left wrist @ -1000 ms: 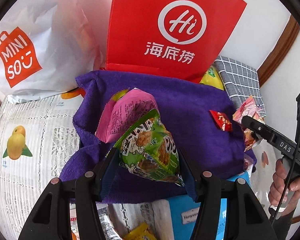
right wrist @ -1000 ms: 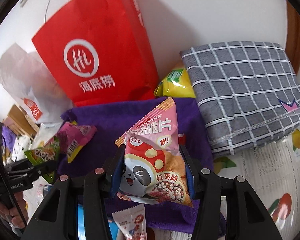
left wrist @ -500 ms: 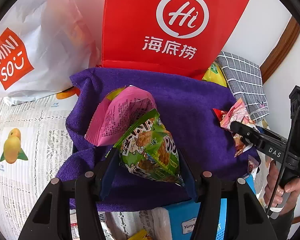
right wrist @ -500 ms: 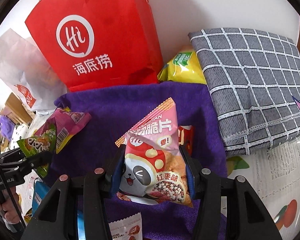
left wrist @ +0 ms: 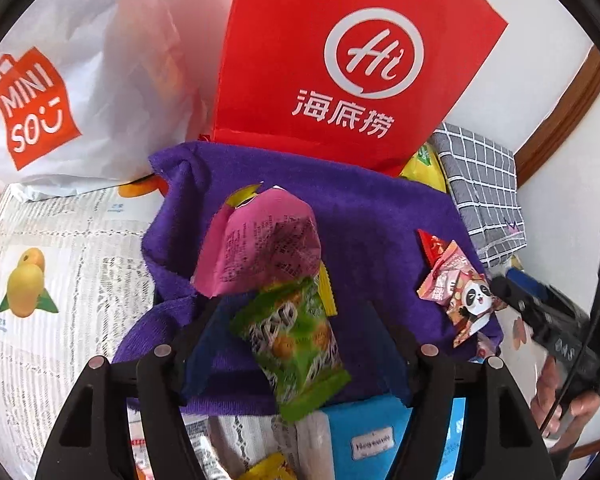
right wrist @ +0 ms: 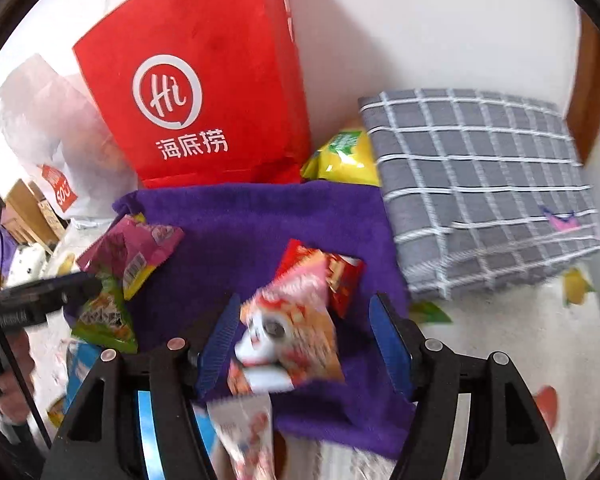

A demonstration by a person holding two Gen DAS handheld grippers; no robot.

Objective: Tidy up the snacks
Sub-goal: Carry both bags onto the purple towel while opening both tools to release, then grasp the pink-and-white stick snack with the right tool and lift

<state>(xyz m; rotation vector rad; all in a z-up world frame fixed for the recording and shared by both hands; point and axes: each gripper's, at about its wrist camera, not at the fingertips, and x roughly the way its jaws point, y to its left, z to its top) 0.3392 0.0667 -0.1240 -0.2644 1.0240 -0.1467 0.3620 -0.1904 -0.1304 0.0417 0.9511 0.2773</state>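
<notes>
Left gripper, lower centre of its frame: jaws opening, blue ribbed pads clear of the crinkled green foil snack packet lying between them on the fuzzy purple towel; glossy pink pouch just above; right gripper: jaws opening, blurred pink panda-print packet loose between; stiff red paper bag upper left.

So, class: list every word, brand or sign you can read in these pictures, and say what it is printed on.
"Hi" and "海底捞": red paper bag.
"MINI SO": white plastic bag.
Print on the pink snack packet, green snack packet, panda snack packet, blue box label and tablecloth: too small or blurred.
</notes>
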